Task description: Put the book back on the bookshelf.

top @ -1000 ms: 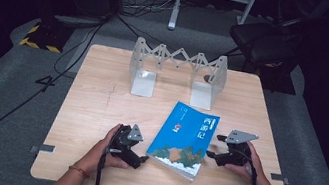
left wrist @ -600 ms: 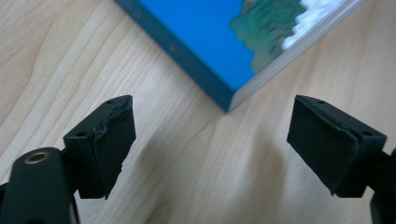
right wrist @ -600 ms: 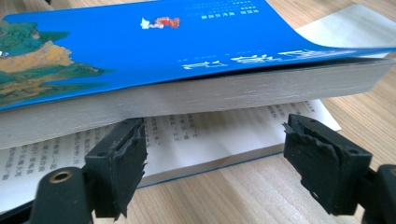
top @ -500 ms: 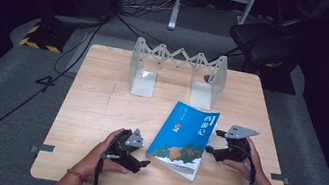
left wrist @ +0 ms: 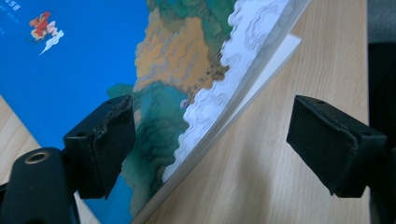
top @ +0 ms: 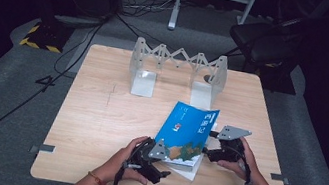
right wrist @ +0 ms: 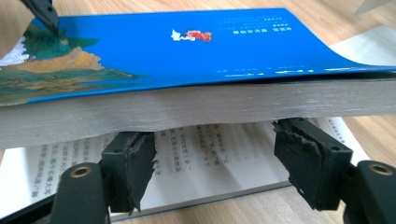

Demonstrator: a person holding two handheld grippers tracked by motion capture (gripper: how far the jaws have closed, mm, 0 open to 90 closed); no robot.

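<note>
Now the blue paperback book (top: pixel 186 134) near the tabletop's front edge is lying between both grippers. The right gripper (top: pixel 209 153) is closing, jaws apart, under its lifted right side; the left gripper (top: pixel 163 169), open, is straddling its near corner, gripping nothing.

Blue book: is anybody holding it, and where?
Nothing grips the book. The right gripper has jaws, just closing, apart beneath its lifted pages at the long edge; the left gripper, also just closing, stands open astride a corner.

Dim room, nearly black around a brightly lit table (top: pixel 98 112) — light falls from above; the high view is soft and slightly grainy; both gripper views are bright, with near jaws blurred and soft shadows on the wood.
</note>
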